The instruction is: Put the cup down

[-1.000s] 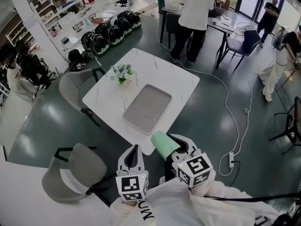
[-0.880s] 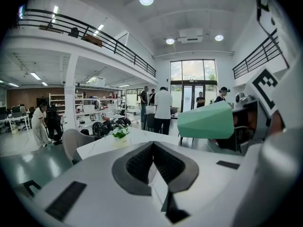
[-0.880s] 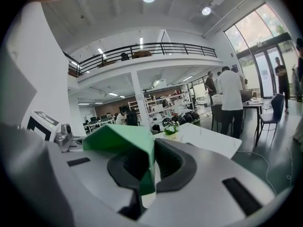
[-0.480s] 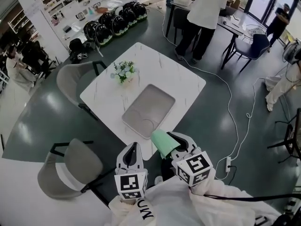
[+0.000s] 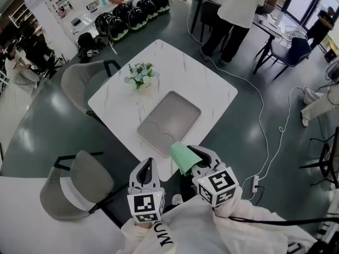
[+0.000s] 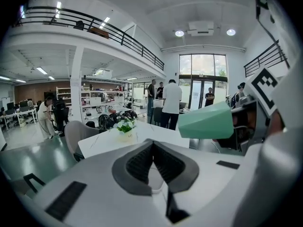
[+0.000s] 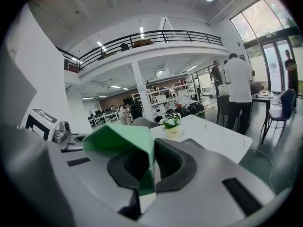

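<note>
Pinching a pale green paper cup [image 7: 120,138] by its thin wall near the rim with the right hand-held gripper [image 7: 152,162], pads clamped tight on the paper. Holding that cup [image 5: 183,157] on its side, base pointing over toward the left hand-held gripper [image 5: 150,167], up in the air and resting on nothing. From the head view, hanging just at the near corner of a square white marble-look table [image 5: 175,70]. Carrying nothing in the left hand-held gripper [image 6: 152,150], jaws together, dark pads meeting at the tip.

On the table, toward the near corner, a flat grey rectangular tray [image 5: 169,115]. Just past the tray's far left corner, a small pot of white and green flowers [image 5: 140,77].

Drawn up at the table's left, two grey padded chairs [image 5: 85,181]. Beyond the far side, back turned, a person in a white coat [image 5: 241,4]. Farther off on the dark floor, a row of black helmets [image 5: 132,12].
</note>
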Available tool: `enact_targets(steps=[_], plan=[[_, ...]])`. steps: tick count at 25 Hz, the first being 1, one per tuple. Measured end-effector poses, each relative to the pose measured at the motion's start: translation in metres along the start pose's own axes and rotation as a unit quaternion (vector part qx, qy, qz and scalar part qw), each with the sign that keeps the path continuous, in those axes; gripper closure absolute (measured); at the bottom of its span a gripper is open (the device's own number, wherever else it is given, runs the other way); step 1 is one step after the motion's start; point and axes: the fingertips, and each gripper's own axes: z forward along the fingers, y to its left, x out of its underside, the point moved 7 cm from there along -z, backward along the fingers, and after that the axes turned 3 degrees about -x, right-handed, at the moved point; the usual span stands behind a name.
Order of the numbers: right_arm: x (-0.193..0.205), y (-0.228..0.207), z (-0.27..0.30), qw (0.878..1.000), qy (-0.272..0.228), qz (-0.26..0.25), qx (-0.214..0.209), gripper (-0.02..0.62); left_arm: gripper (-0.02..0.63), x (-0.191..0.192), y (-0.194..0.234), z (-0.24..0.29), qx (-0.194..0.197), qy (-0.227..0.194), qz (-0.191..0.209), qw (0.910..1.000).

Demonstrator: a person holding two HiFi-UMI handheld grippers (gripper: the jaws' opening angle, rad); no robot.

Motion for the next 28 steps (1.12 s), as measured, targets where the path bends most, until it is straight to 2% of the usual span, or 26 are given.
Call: enact_targets(steps=[15,28], plan=[[0.005,-0.015,0.066,0.998,0.055,-0.027,-0.012,0.575,0.596,0.018,0.036,0.039,-0.035,0.020,-0.040,0.9984],[0.009,-0.026,0.113,0.995,0.095,-0.032,-0.028,0.575,0.595,0.026,0.061,0.070,-0.063,0.042,-0.053,0.9957]])
